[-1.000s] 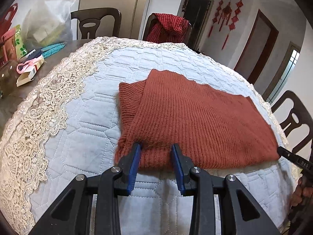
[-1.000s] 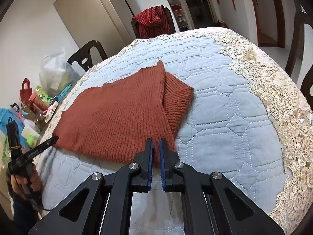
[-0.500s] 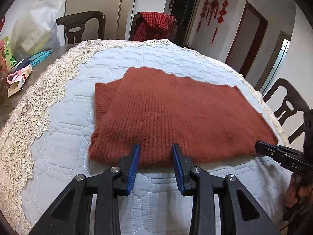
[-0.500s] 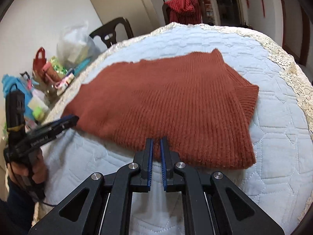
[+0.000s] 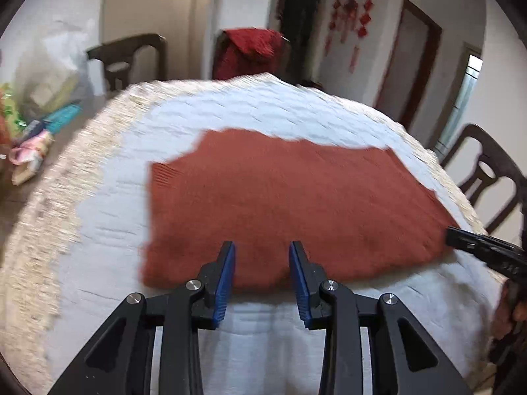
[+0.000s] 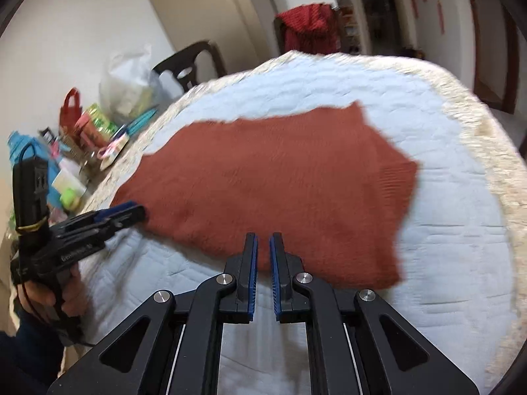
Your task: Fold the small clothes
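Both grippers nearer the rust sweater (image 5: 280,204), left gripper (image 5: 262,256) fingers apart, right gripper (image 6: 263,250) fingers nearly together, empty

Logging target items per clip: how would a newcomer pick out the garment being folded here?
Start at the round table under the pale blue quilted cover with a lace edge. The rust-red knit sweater lies flat in its middle, partly folded. It is the only cloth on the cover; the other red cloth hangs over a far chair.

Probably a home dining room: quilted table (image 5: 230,112), chairs (image 5: 487,177).
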